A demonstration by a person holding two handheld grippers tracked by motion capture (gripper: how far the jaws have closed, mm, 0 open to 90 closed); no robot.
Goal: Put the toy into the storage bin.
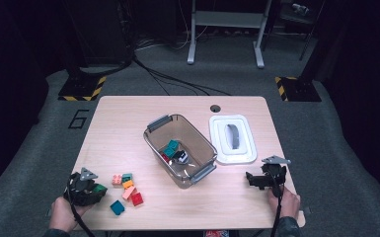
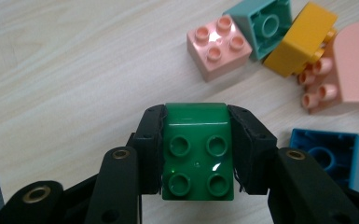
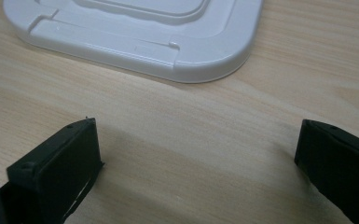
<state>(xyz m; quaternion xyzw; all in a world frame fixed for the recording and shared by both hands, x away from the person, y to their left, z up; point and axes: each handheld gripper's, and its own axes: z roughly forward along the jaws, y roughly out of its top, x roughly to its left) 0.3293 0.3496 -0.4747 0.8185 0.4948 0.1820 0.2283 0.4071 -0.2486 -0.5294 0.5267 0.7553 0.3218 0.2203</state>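
Both pads of my left gripper [image 2: 197,161] are pressed against the sides of the green brick [image 2: 197,151], studs facing the camera, and it sits clamped between them just above the wooden table [image 2: 65,70]. No earlier picture here, so I call it simply as a firm pinch. My right gripper [image 3: 198,154] has its jaws spread wide, nothing between them, bare wood underneath, with the white lid [image 3: 135,32] lying just ahead.

From the high view, the left gripper [image 1: 90,190] is at the near left corner of the table [image 1: 128,113], the green brick [image 1: 99,188] a small spot at its tip; the right gripper [image 1: 259,178] rests at the near right, the lid [image 1: 232,139] beyond it, and the clear bin [image 1: 180,150] in the middle with a teal brick [image 1: 171,147] and some darker pieces I cannot sort out.

Up close, the left gripper view gives what the high view blurs: stud counts and colours. Loose bricks beside me, counted: one pale pink square brick [image 2: 218,46], one teal one [image 2: 260,23], one yellow [image 2: 303,39], one larger pink on its side [image 2: 342,70], one blue lying hollow side up [image 2: 328,156]. Five there, plus a red sliver at the frame's edge.
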